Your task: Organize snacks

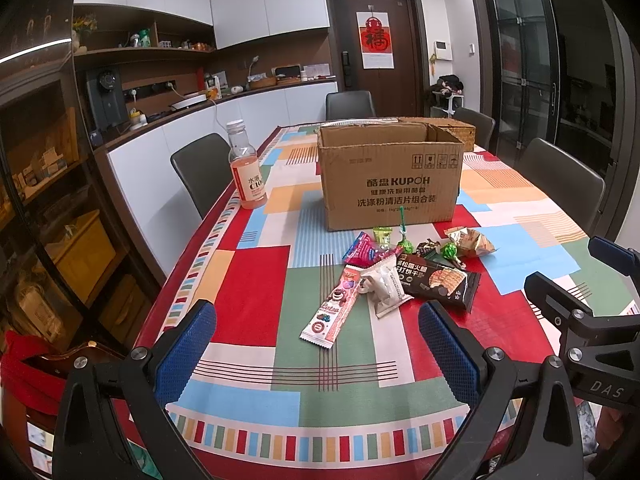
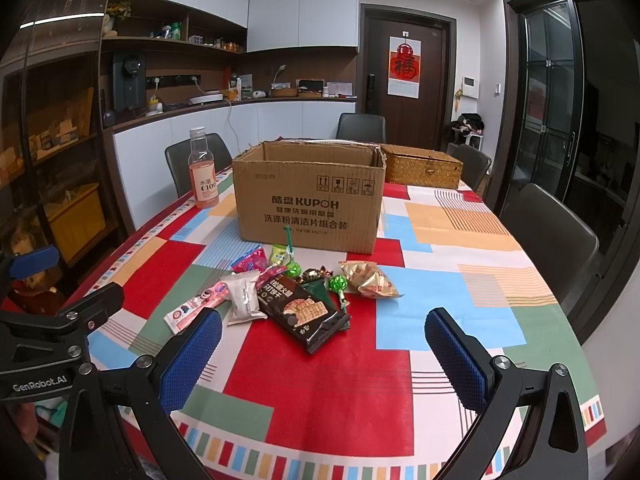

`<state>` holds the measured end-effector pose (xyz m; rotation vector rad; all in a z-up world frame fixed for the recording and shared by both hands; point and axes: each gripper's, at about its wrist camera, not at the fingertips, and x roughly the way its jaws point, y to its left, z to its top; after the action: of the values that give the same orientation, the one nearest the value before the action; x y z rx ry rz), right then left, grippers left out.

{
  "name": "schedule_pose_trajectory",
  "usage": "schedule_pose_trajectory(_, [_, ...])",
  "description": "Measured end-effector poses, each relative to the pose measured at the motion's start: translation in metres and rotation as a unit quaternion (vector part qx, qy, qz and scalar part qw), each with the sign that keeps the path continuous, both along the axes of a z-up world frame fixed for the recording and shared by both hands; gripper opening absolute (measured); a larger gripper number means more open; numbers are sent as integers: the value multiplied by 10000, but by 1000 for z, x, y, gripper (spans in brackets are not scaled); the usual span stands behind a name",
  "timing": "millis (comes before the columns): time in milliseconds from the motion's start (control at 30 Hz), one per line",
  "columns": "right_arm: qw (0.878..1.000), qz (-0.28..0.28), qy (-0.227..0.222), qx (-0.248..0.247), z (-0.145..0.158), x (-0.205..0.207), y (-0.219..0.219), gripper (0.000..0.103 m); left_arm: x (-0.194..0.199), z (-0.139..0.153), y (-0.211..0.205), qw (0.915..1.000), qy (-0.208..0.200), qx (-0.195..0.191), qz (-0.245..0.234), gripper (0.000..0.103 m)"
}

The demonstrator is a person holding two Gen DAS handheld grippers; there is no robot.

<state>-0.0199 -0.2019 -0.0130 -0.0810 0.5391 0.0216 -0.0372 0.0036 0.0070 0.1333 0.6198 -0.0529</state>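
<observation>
While both grippers hang low over the near edge of the table [image 1: 248, 280], neither holds anything. The left gripper [image 1: 318, 344] fills the bottom of its view with its jaws wide apart, blue pads [image 1: 188, 344] facing each other across bare cloth. The right gripper [image 2: 324, 356] sits the same way at the bottom of its own view, jaws spread and empty; its side also shows at the right edge of the left view.

Snacks lie in a loose heap at mid-frame, just in front of the box [image 1: 390, 176]. A long pink wafer bar [image 1: 334, 306] lies nearest the left gripper, slanting toward lower left. A white packet [image 1: 384, 286] touches its upper end, and a dark cracker pack [image 1: 442, 282] lies just right of that. Behind them are a pink pouch [image 1: 362, 250], a small green packet [image 1: 382, 236], two green lollipops [image 1: 406, 244], a dark wrapped candy [image 1: 426, 248] and a gold crumpled bag [image 1: 470, 240] at the right end of the heap.

The box stands open at the centre of the frame, flaps up, its inside hidden from both views. A bottle [image 1: 246, 168] of pink drink stands upright to its left, well apart from the snacks. A wicker basket [image 2: 422, 168], lid closed, sits behind the box on its right, touching or nearly touching it.
</observation>
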Motion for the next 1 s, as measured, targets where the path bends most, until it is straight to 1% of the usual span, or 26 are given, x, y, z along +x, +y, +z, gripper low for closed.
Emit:
schedule_pose_trajectory(767, [10000,22,19,-28,-1,0,0,103,-1,-1,-2,10000,50,12,-1,103])
schedule_pose_trajectory(1000, [9998,74,130,-110,-6,7,3,103,9,-13,3,9997,211,81,-9,103])
